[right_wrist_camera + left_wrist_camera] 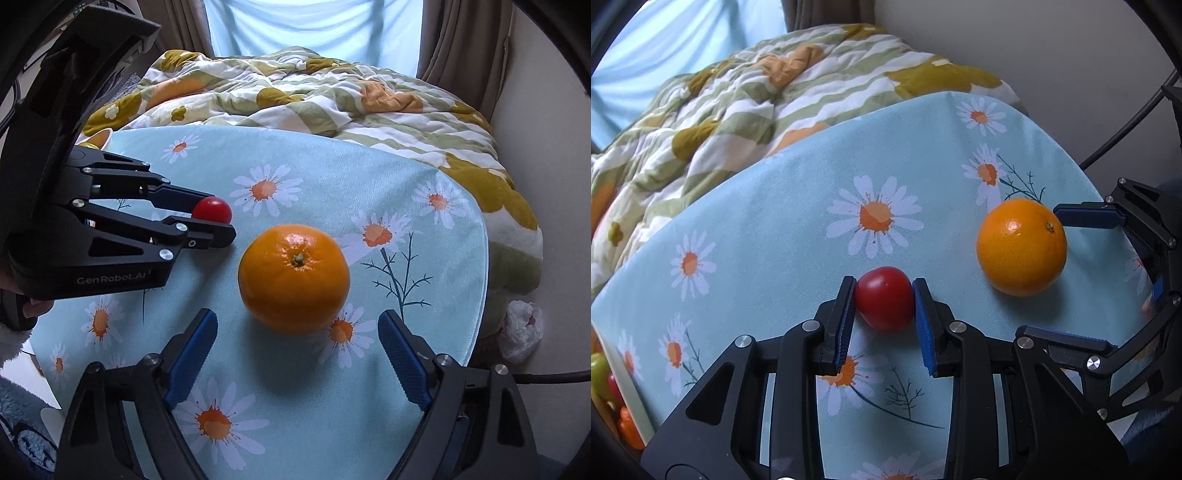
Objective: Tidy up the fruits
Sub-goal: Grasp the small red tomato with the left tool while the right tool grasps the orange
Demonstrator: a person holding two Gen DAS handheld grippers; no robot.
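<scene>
A small red tomato-like fruit (884, 299) rests on the daisy-print tablecloth (798, 258), and my left gripper (884, 282) is shut on it, one blue pad pressing each side. The right wrist view shows that same gripper (221, 218) at the left with the red fruit (212, 208) between its tips. To its right sits an orange (1021, 246), stem end up (293, 278). My right gripper (297, 315) is open, its fingers (192, 347) flanking the orange's near side with a gap on both sides.
A rumpled flowered quilt (314, 92) lies beyond the table's far edge, with curtains behind it. Green and orange produce (613, 398) sits off the table's left edge. A pale bowl (99, 138) stands at the far left and a white plastic bag (521, 330) lies low at the right.
</scene>
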